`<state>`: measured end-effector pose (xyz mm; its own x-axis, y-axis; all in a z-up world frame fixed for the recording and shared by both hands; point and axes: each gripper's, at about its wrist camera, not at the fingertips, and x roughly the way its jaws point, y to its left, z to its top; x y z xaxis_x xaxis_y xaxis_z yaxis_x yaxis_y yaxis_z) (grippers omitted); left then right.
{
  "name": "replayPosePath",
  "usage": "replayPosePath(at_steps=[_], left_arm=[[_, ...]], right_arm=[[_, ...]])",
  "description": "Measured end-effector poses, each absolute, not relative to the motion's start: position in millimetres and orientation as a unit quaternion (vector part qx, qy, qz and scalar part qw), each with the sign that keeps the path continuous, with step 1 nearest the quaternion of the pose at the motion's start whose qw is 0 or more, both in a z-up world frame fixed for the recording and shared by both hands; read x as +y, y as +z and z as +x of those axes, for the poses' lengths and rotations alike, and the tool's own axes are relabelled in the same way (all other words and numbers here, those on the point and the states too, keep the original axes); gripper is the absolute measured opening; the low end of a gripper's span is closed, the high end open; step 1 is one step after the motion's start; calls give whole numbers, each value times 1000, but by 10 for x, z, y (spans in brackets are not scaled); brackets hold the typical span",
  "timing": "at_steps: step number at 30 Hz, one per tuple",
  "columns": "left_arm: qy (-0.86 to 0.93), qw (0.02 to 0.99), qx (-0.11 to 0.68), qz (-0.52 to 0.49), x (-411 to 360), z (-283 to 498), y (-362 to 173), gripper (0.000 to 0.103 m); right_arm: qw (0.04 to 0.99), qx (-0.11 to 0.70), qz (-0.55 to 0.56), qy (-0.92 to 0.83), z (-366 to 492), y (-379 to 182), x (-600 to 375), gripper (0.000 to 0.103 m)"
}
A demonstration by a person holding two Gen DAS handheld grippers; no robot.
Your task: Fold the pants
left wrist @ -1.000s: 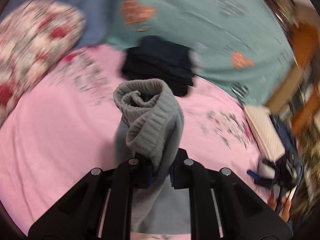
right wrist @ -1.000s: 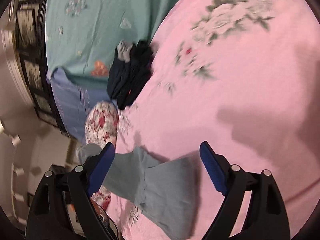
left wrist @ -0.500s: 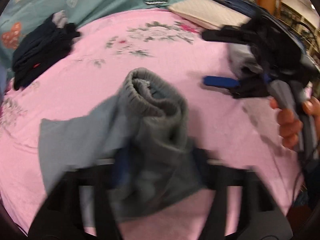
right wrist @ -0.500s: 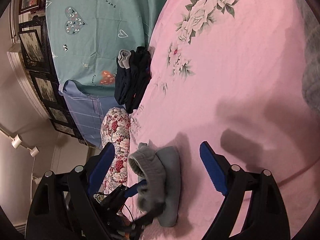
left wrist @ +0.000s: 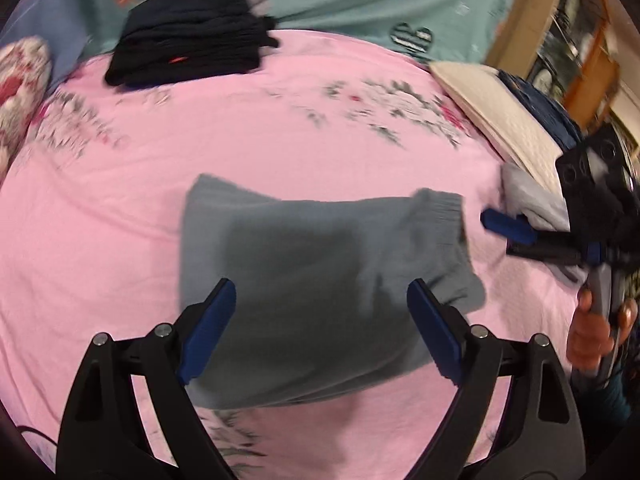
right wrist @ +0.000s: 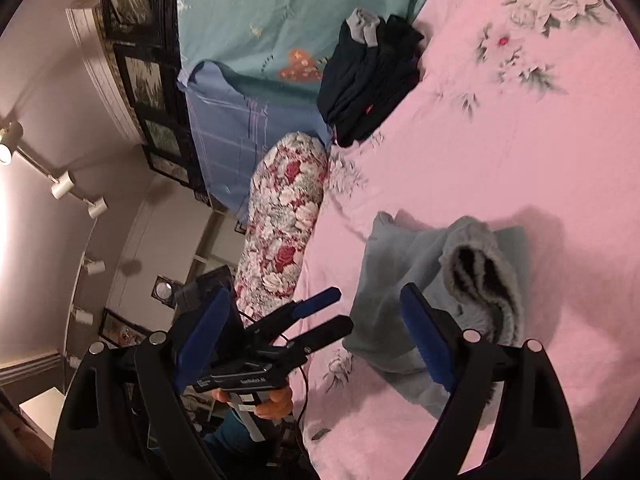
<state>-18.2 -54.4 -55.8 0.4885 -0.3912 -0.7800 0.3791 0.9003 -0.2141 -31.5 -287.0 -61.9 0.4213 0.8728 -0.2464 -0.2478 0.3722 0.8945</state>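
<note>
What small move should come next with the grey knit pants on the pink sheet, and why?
Probably close the left hand-held gripper on the near edge of the grey knit pants to fold them again. Both hand-held grippers are open and empty, and the pants lie loose on the pink floral bedsheet, with the ribbed waistband gaping and bunched rather than flat.

Black left gripper (left wrist: 320, 320), 2 blue finger pads (left wrist: 208, 326), silver screws, teal sleeve (left wrist: 612, 396)
</note>
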Motion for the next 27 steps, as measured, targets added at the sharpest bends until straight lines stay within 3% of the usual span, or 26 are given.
replayPosePath(at_steps=[4,5,6,7,9,14,21,25,27], left_arm=[[-192,861,470,-13,-325,-161,-673,89],[-189,859,475,-5,-293,-185,-718,89],[-190,857,478,3,-274,-217,-766,89],[-192,855,482,11,-266,-237,-814,89],[-200,845,495,29,-273,-276,-943,89],[-206,845,488,64,-348,-358,-1034,89],[-189,862,461,90,-342,-426,-892,89],[-182,865,456,99,-317,-409,-854,89],[-180,866,456,100,-297,-386,-842,89]], right_arm=[[763,473,345,272,-175,-953,-2755,86],[764,480,341,265,-178,-1036,-2814,75],[760,480,347,266,-202,-1063,-2889,70],[752,485,364,259,-224,-1054,-2974,71],[759,486,369,227,-275,-922,-3075,90],[783,443,338,276,-182,-547,-2803,90],[778,491,275,280,294,-819,-2231,90],[832,469,206,213,413,-787,-2293,90],[832,455,233,215,406,-751,-2424,90]])
